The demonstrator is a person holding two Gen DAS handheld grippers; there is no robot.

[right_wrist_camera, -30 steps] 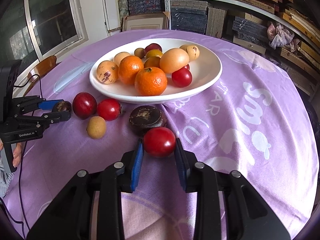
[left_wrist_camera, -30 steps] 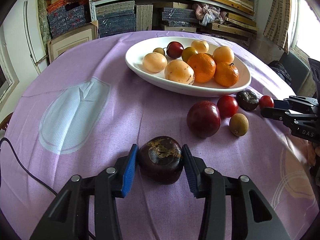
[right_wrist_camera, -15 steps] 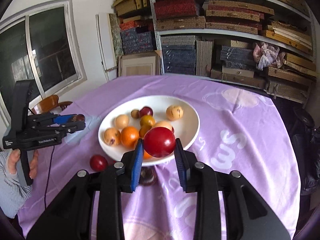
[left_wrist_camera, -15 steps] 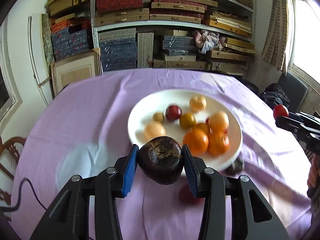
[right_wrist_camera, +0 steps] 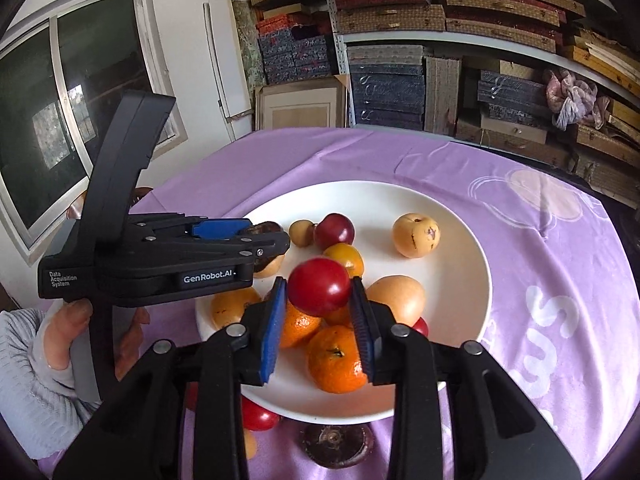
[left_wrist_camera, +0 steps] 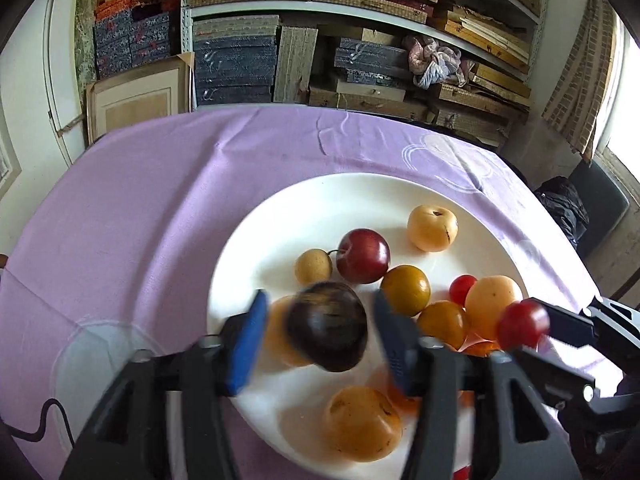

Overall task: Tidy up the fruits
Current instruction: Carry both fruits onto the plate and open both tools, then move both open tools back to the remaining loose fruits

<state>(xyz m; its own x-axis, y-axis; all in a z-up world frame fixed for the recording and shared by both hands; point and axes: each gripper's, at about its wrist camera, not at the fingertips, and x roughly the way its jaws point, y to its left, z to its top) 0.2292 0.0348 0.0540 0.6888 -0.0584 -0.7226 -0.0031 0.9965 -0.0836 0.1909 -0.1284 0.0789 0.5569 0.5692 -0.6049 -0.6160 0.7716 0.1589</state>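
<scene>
A white plate (left_wrist_camera: 256,236) (right_wrist_camera: 468,240) on the purple cloth holds oranges, yellow fruits and a red plum (left_wrist_camera: 362,255). My left gripper (left_wrist_camera: 320,340) hovers over its near-left part. Its jaws are opening, and the dark mangosteen (left_wrist_camera: 326,328), blurred, sits between them with a gap on each side. In the right wrist view the left gripper (right_wrist_camera: 268,240) shows at the left. My right gripper (right_wrist_camera: 319,320) is above the plate's near side; its jaws are opening, but the pads still touch the red fruit (right_wrist_camera: 319,286) (left_wrist_camera: 522,324) at their tips.
A red fruit (right_wrist_camera: 260,416) and another dark mangosteen (right_wrist_camera: 336,446) lie on the cloth by the plate's near rim. A hand in a grey sleeve (right_wrist_camera: 24,352) holds the left gripper. Shelves of boxes (left_wrist_camera: 360,40) stand behind the table.
Both grippers rose from the cloth with their fruits and moved over the plate. The left jaws have widened and the mangosteen has come loose between them.
</scene>
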